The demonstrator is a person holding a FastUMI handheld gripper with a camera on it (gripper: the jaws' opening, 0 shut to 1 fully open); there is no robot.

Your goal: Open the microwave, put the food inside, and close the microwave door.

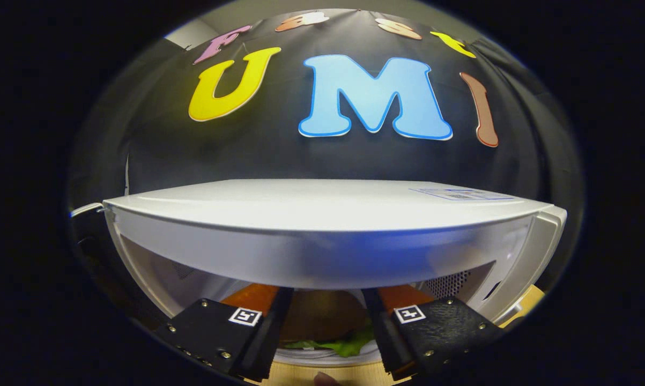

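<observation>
The white microwave [322, 214] stands right in front of me, and I look over its top and into its open cavity [193, 279]. My gripper [326, 300] is at the mouth of the cavity. Between its fingers sits the food, a burger [322, 321] with a brown bun and green lettuce [351, 343], resting on a white plate [322, 357]. Both fingers lie against the burger's sides, so the gripper is shut on it. The microwave's front frame hides the burger's top. The door is swung out of the opening and I cannot make it out.
A perforated vent [451, 283] marks the cavity's right inner wall. Below the plate runs a strip of wooden table [301, 372]. A label [459, 194] lies on the microwave's top at the right. A white cable [86, 208] leaves the microwave's left rear.
</observation>
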